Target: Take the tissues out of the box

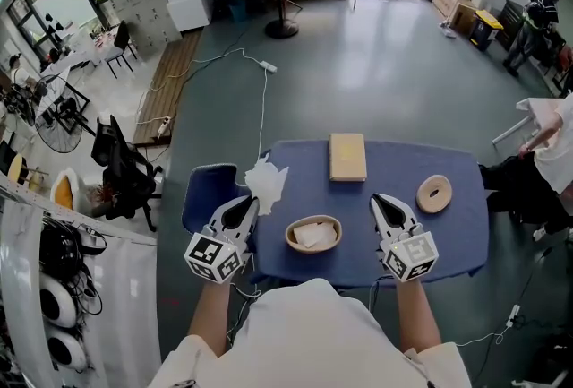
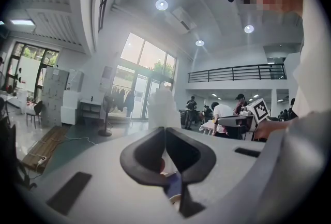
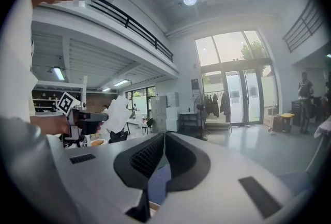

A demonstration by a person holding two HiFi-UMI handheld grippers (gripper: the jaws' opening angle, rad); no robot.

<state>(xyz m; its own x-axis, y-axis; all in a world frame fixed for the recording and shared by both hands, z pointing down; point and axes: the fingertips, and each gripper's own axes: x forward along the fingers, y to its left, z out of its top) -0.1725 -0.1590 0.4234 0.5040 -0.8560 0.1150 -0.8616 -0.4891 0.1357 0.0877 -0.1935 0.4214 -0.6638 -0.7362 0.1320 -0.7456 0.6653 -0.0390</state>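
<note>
A tan tissue box (image 1: 347,157) lies flat at the far middle of the blue table (image 1: 457,243). My left gripper (image 1: 249,203) is raised at the table's left edge, shut on a crumpled white tissue (image 1: 267,182). In the left gripper view the tissue (image 2: 164,109) stands up from the closed tips of the left gripper (image 2: 165,131). A wooden bowl (image 1: 313,234) between the grippers holds another white tissue (image 1: 312,237). My right gripper (image 1: 380,202) is to the right of the bowl; in its own view the right gripper (image 3: 164,136) has its jaws together with nothing in them.
A round wooden ring (image 1: 434,194) lies on the table's right part. A blue seat (image 1: 206,191) stands against the table's left side. A person (image 1: 548,164) is beside the table's right end. A white cable (image 1: 263,99) runs across the floor beyond.
</note>
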